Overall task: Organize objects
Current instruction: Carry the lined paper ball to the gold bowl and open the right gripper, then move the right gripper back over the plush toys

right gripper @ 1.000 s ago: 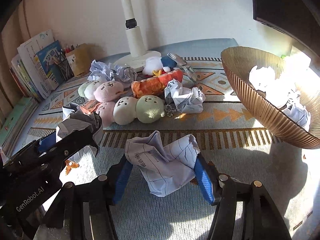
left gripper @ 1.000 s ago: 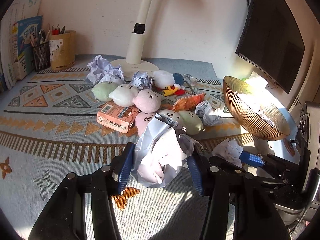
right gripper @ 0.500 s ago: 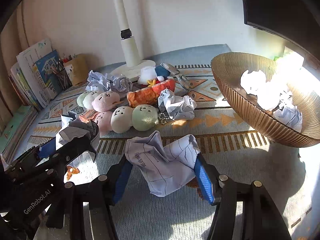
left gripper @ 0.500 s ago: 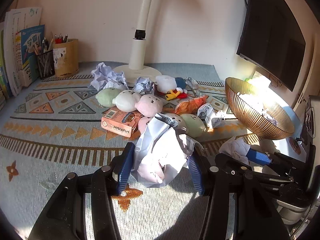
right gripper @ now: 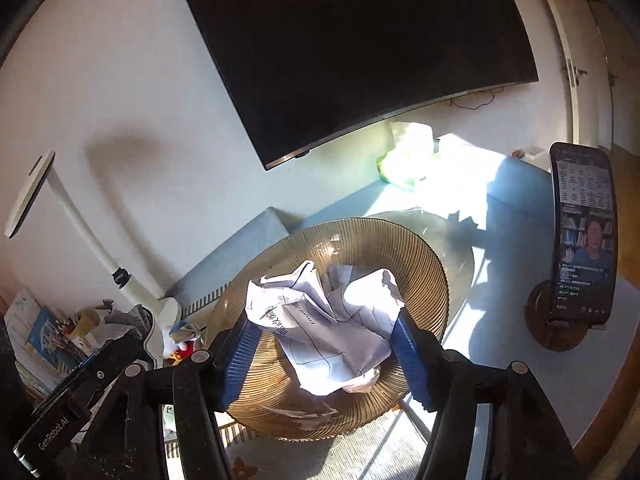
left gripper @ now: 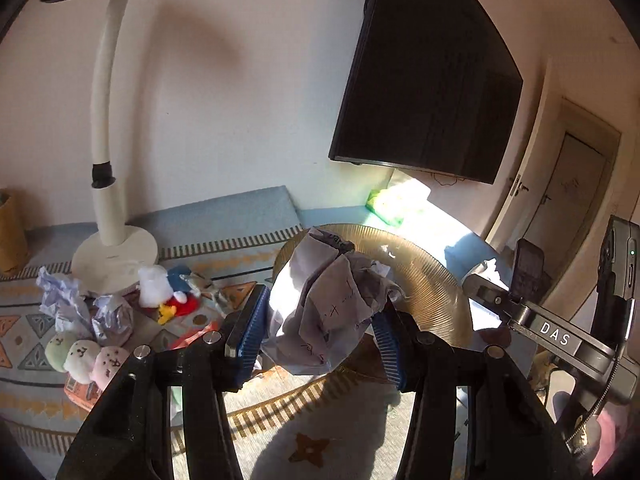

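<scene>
Left wrist view: Gripped in the left gripper (left gripper: 320, 332), jaws narrowed onto a grey crumpled sheet (left gripper: 328, 312) with both blue pads pressed into its sides. Stood taller than wide, long axis roughly upright and leaning slightly left, with a creased peak uppermost. Hung in front of the ribbed golden bowl (left gripper: 432, 280), hiding the bowl's near side. Below, spread a patterned rug (left gripper: 328, 432) over the tabletop, in hard sunlight and shadow. To the left, stood a white desk lamp (left gripper: 104, 128) on its round base, with more crumpled paper, a red, white and blue soft toy and a row of small round plush toys (left gripper: 80, 354) beside it. On the pale wall above, hung a dark television (left gripper: 424, 80).

Right wrist view: Caught the right gripper (right gripper: 324, 356) with its jaws opening, a white crumpled sheet (right gripper: 332, 332) between the pads and brushing them at its edges. Lay wider than tall, long axis across the jaws, printed lines facing the camera. Sat over the bowl (right gripper: 436, 292), above other paper scraps in its hollow. Behind, ran a pale blue surface in bright sun, with a green packet (right gripper: 404, 164) by the wall. At right, stood a lit phone (right gripper: 582, 232) upright on a round stand.
</scene>
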Tool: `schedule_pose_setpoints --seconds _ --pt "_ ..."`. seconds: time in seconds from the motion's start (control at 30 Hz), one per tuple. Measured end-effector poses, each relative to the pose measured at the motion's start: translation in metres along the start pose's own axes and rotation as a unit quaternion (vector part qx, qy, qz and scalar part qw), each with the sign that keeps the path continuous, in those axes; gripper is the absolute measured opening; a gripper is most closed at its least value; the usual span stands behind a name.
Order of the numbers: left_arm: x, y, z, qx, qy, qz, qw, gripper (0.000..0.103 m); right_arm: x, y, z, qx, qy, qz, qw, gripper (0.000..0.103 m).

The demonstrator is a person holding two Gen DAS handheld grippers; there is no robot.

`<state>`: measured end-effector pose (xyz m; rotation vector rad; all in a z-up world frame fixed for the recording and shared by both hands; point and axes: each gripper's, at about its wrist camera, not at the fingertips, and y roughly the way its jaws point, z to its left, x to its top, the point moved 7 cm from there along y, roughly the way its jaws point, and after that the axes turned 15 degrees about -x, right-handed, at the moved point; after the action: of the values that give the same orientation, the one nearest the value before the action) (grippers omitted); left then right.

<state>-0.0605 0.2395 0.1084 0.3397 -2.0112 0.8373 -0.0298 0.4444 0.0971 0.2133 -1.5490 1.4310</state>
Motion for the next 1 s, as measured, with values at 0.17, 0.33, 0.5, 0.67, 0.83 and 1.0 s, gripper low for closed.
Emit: schedule_pose_setpoints --seconds 0.17,0.33,0.5,0.67,0.83,1.0 --pt "0.008 0.048 0.000 -0.006 -0.006 0.004 1.0000 0.102 0.003 0.019 -0.015 -0.037 -0.022 0.009 0.999 0.081" --pt "-0.004 0.031 0.010 0.002 -0.012 0.002 0.9999 0.102 -0.017 -0.006 0.015 0.012 -0.062 -0.011 0.998 0.081" --pt "-0.018 -0.045 0.037 0.055 -0.042 -0.042 0.9967 0.102 -0.055 -0.059 0.093 0.096 -0.152 -0.053 0.982 0.083" --pt "-0.048 -0.136 0.091 0.186 -0.069 -0.086 0.9764 0.102 -0.109 -0.066 0.159 0.158 -0.192 -0.031 0.968 0.087" --pt "-0.091 -0.162 0.146 0.233 -0.101 -0.077 0.9643 0.102 -0.168 -0.031 0.193 0.154 -0.229 -0.011 0.961 0.087" --pt "-0.133 -0.144 0.174 0.227 -0.122 -0.049 0.9650 0.102 -0.195 0.009 0.194 0.134 -0.232 0.040 0.963 0.086"
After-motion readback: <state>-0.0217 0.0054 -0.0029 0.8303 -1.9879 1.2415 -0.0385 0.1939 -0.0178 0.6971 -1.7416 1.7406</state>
